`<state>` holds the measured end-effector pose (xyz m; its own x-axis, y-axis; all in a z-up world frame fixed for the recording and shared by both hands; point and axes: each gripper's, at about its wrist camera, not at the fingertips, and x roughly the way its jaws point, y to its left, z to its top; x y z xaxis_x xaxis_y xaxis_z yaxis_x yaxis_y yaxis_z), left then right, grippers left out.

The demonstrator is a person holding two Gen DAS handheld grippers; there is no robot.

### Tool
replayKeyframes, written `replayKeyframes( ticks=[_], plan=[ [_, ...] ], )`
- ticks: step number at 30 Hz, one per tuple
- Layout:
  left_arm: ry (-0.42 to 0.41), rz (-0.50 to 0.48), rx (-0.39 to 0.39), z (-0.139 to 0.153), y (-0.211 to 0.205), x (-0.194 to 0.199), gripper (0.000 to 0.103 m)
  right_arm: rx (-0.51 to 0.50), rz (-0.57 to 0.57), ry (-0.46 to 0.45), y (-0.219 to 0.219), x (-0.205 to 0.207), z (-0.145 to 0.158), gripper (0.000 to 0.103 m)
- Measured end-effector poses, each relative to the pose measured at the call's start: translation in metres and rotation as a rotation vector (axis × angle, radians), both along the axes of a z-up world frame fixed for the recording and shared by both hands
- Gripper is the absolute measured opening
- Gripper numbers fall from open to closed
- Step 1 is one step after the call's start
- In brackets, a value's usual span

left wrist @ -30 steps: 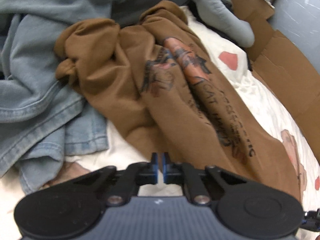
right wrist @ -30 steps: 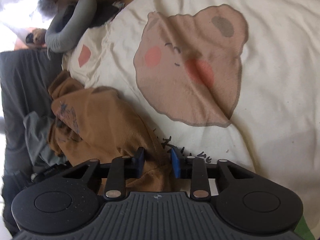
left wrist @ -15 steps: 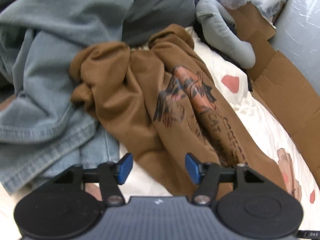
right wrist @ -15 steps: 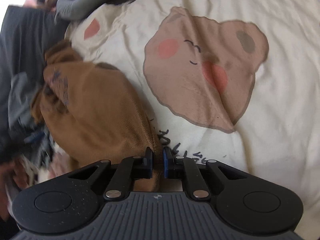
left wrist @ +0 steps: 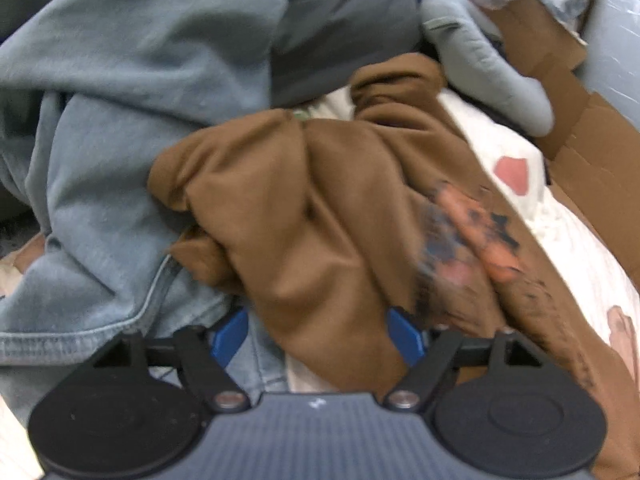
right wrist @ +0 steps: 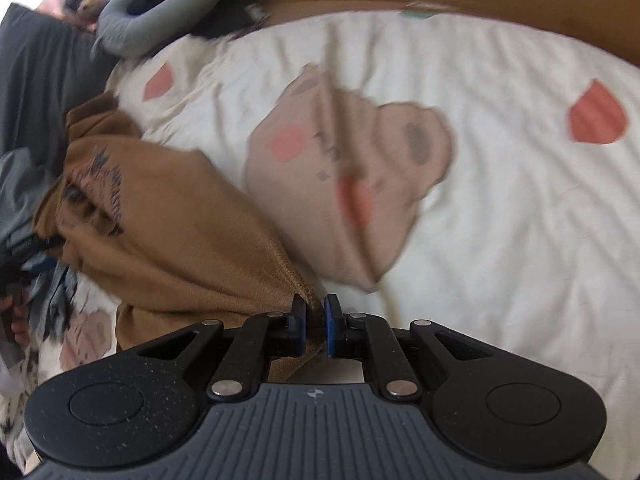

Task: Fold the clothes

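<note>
While pinched: right claw (right wrist: 315, 330) grips the tee (right wrist: 188, 240) by its hem.
Left claw (left wrist: 316, 336): jaws just opened wide, astride bunched tee, not pressing.
Handling: soft, light, floppy; take edges.

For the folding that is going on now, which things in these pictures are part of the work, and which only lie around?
Part of the work:
- brown shirt
- right tool, shut on the shirt's edge
- left tool, jaws just opened, shirt fabric between them, not pressed

Only lying around:
- light blue denim garment
- dark grey garment
- grey cushion
- cardboard
- bear-print sheet
</note>
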<state>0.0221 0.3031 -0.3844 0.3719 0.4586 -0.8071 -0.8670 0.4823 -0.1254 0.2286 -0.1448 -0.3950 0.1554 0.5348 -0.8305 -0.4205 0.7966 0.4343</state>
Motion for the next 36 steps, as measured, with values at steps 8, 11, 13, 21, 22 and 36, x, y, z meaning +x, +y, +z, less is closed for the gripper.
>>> replayKeyframes(
  ticks=[8, 11, 13, 21, 22, 36],
  plan=[
    [-0.01, 0.043, -0.014, -0.022, 0.006, -0.008, 0.08, -0.026, -0.1, -0.045, -0.038, 0.025, 0.008, 0.007],
    [-0.038, 0.042, -0.02, -0.026, 0.007, -0.007, 0.08, -0.028, -0.122, -0.051, -0.047, 0.03, 0.009, 0.007],
    [-0.052, 0.034, -0.013, -0.026, 0.006, -0.004, 0.076, -0.034, -0.127, -0.057, -0.051, 0.031, 0.009, 0.007],
    [-0.051, -0.012, -0.057, -0.018, -0.006, 0.003, 0.009, -0.047, -0.14, -0.073, -0.064, 0.032, 0.01, 0.007],
    [-0.049, -0.017, -0.058, -0.015, -0.012, 0.001, 0.008, -0.048, -0.141, -0.074, -0.066, 0.032, 0.01, 0.007],
    [0.026, -0.125, -0.227, -0.002, -0.082, -0.067, 0.007, -0.075, -0.165, -0.118, -0.097, 0.038, 0.021, 0.007]
  ],
)
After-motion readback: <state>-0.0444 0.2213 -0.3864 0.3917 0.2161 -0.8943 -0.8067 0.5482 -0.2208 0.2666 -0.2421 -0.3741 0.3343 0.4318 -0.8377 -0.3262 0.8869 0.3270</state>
